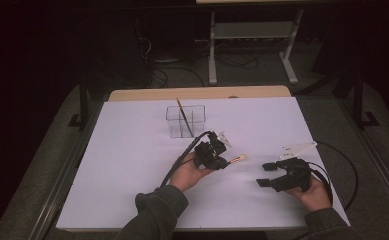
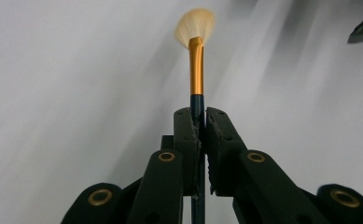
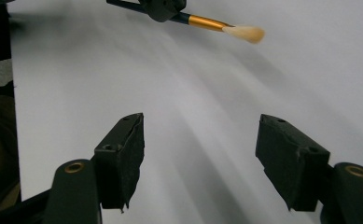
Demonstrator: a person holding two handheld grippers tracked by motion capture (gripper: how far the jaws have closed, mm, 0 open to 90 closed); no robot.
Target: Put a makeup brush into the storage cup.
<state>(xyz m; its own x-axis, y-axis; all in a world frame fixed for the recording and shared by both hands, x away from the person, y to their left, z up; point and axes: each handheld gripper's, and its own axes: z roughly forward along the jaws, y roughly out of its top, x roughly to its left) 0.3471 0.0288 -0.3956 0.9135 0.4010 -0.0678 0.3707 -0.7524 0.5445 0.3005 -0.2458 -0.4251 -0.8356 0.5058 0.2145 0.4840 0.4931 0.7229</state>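
**Fan brush pinched in my left hand-held gripper**

My left hand-held gripper (image 2: 198,122) is pressed together on a slim fan brush (image 2: 196,65): pale, soft bristles spread into a flat fan, a shiny gold metal ferrule below them, and a dark blue-black handle running down between the two matte black pads. In the high view the left hand-held gripper (image 1: 221,161) is above the middle of the white tabletop (image 1: 132,165), and the fan brush (image 1: 237,159) juts out of it with its bristle end toward the right edge. I cannot tell whether the brush touches the surface.

My right hand-held gripper (image 3: 200,156) is spread wide, its blocky black pads well apart with bare white tabletop between them; it sits near the right edge, closer to the near edge (image 1: 269,174).

Toward the far edge stands a clear plastic organizer with square compartments (image 1: 185,121), with a thin dark stick (image 1: 184,117) leaning tilted in it.
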